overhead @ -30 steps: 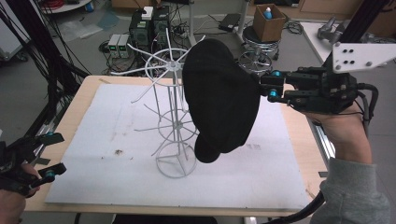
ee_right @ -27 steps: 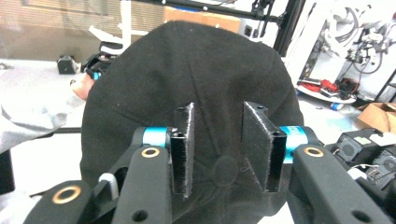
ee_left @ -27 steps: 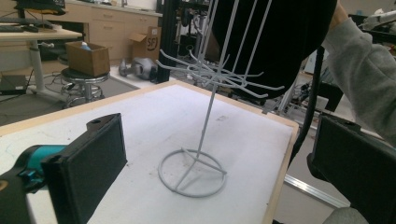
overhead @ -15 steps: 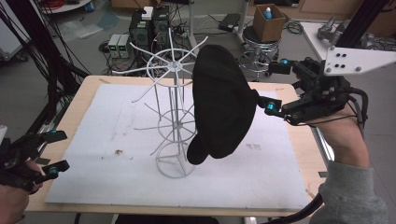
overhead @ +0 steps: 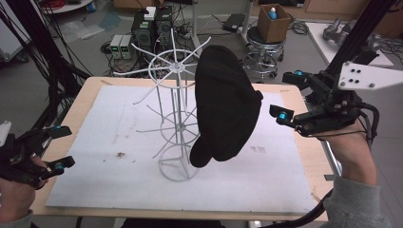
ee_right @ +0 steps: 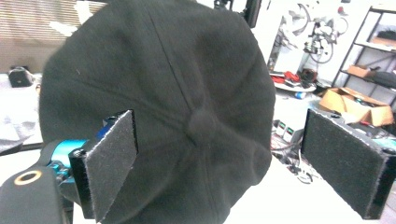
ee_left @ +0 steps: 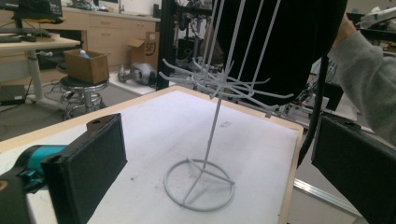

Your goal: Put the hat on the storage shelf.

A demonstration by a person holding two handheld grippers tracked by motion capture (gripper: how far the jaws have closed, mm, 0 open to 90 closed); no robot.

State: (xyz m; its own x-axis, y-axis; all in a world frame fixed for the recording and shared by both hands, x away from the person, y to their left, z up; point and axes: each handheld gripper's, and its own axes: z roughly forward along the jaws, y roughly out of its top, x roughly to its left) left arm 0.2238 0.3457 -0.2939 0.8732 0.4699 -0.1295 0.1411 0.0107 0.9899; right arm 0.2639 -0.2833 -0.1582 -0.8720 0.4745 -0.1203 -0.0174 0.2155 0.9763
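Note:
A black cap (overhead: 227, 104) hangs from an upper arm of the white wire rack (overhead: 177, 133), which stands mid-table on the white mat (overhead: 95, 180). My right gripper (overhead: 281, 95) is open just right of the cap, clear of it. In the right gripper view the cap's crown (ee_right: 187, 93) faces the right gripper (ee_right: 224, 140), between and beyond its spread pads. My left gripper (overhead: 65, 146) is open at the table's left front edge, holding nothing. In the left gripper view the left gripper (ee_left: 219, 140) points at the rack (ee_left: 212, 135), with the cap (ee_left: 289, 42) at the top.
The wooden table edge (overhead: 304, 156) borders the mat. Behind the table are a stool (overhead: 261, 52) bearing a cardboard box (overhead: 273, 21), and electronics with cables (overhead: 147, 31) on the floor. A black frame strut (overhead: 361, 33) rises at the right.
My right gripper has opened off the cap's edge and drawn back to the right. The cap now hangs free on the rack. The left gripper has barely moved.

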